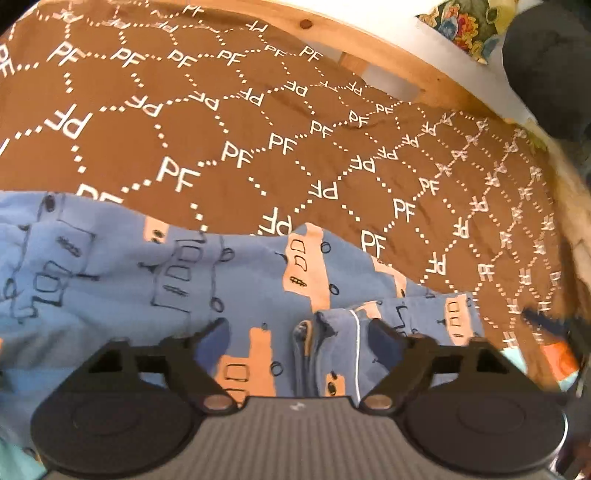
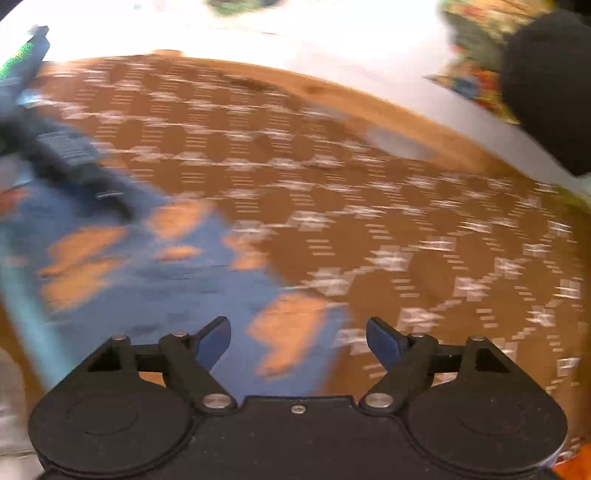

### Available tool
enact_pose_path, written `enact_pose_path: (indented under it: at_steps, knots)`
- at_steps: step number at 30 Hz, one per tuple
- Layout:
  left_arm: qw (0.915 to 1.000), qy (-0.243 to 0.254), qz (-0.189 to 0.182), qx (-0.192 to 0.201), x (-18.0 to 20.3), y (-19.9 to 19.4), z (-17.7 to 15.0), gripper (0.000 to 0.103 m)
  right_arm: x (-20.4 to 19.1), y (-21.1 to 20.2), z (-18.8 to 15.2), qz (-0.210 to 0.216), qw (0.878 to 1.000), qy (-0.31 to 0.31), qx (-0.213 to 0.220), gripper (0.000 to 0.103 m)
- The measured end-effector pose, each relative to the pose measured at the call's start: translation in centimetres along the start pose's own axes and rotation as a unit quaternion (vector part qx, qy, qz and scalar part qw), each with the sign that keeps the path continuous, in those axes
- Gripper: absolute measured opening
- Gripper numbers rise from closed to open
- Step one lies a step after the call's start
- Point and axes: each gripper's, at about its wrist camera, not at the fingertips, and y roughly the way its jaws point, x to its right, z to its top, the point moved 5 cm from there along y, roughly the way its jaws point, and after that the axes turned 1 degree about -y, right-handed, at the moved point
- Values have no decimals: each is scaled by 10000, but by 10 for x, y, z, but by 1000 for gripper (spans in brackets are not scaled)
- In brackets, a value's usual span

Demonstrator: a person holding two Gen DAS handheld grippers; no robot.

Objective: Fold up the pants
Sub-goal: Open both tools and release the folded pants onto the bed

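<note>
Blue pants with orange house prints and black line drawings lie on a brown bedspread printed with white "PF" letters. My left gripper is open just above the pants, with a white-piped hem edge between its fingers. In the right wrist view, blurred by motion, the pants lie at the lower left. My right gripper is open over their right edge. The left gripper shows there at the upper left, over the pants.
A wooden bed frame runs along the far side, with a white wall behind it. A flowered cloth and a dark round object sit at the upper right. The bedspread stretches to the right of the pants.
</note>
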Motion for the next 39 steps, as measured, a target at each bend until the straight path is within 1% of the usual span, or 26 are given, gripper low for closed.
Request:
enact_pose_path:
  at_steps: [2, 3, 4, 6, 7, 8, 12, 13, 15, 16, 17, 19, 20, 22, 23, 24, 25, 27, 28, 30, 31, 33, 34, 35, 37, 39]
  knots:
    - [9992, 206, 352, -45, 9, 11, -7, 90, 15, 25, 2, -81, 9999, 100, -92, 86]
    - [9970, 355, 682, -90, 10, 18, -11, 89, 19, 37, 2, -53, 9998, 111, -141, 87]
    - [9948, 503, 882, -78, 10, 24, -14, 91, 20, 51, 1, -8, 9997, 86, -233, 87]
    - [9924, 778, 949, 118, 11, 28, -22, 92, 20, 71, -8, -152, 9986, -159, -488, 90]
    - [9913, 873, 971, 150, 12, 28, -24, 92, 21, 78, -11, -208, 9983, -258, -479, 99]
    - [9903, 965, 982, 158, 13, 27, -26, 92, 25, 80, -13, -354, 9982, -261, -403, 101]
    - [9912, 948, 914, 114, 8, 20, -25, 91, 38, 66, -17, -822, 9958, -194, -354, 100]
    - [9921, 852, 911, 95, 6, 15, -24, 90, 37, 59, -16, -904, 9953, -235, -265, 96]
    - [9936, 628, 937, 70, 2, 4, -26, 91, 33, 38, -15, -1020, 9940, -387, -57, 96]
    - [9942, 560, 912, 47, 2, -2, -29, 92, 30, 26, -17, -921, 9951, -365, 13, 97]
    - [9951, 533, 835, 40, 3, -9, -33, 93, 26, 11, -19, -694, 9972, -275, 82, 99]
    - [9960, 568, 688, 86, 4, -20, -45, 101, 12, -8, -24, -178, 9994, -246, 169, 102]
    - [9953, 617, 743, 68, 4, -21, -52, 101, 2, -16, -29, -29, 9992, -355, 160, 102]
    - [9893, 951, 1104, -74, 5, -14, -68, 101, -12, -16, -44, -49, 9976, -690, -85, 102]
    - [9856, 1184, 1203, 28, 7, -13, -73, 102, -15, -12, -54, -168, 9963, -814, -233, 102]
    - [9828, 1315, 1288, 139, 9, -13, -77, 102, -13, -12, -60, -195, 9968, -737, -256, 102]
    - [9820, 1331, 1332, 170, 11, -13, -79, 102, -6, -13, -63, -173, 9983, -493, -275, 102]
    - [9838, 1205, 1317, 145, 10, -14, -77, 102, 4, -15, -63, -131, 9992, -45, -381, 102]
    - [9853, 1134, 1267, 127, 9, -15, -76, 102, 7, -18, -64, -139, 9993, 84, -329, 102]
    - [9880, 1020, 1151, 110, 4, -16, -73, 102, 11, -27, -65, -248, 9991, 346, -69, 102]
    - [9881, 1034, 1133, 97, 4, -15, -72, 102, 10, -28, -68, -279, 9988, 410, -54, 102]
    - [9867, 1154, 1135, 113, 4, -14, -74, 102, 2, -16, -75, -155, 9988, 299, -349, 102]
    - [9869, 1156, 1120, 126, 5, -16, -75, 102, 1, -13, -76, -153, 9988, 326, -323, 102]
    - [9879, 1098, 1088, 126, 5, -20, -74, 102, 1, -14, -73, -147, 9988, 382, -265, 102]
    - [9917, 852, 952, 148, 1, -30, -73, 103, 2, -20, -60, -107, 9992, 385, 21, 102]
    - [9958, 508, 678, 350, -8, -47, -71, 103, 1, -21, -40, -125, 9992, 239, 289, 102]
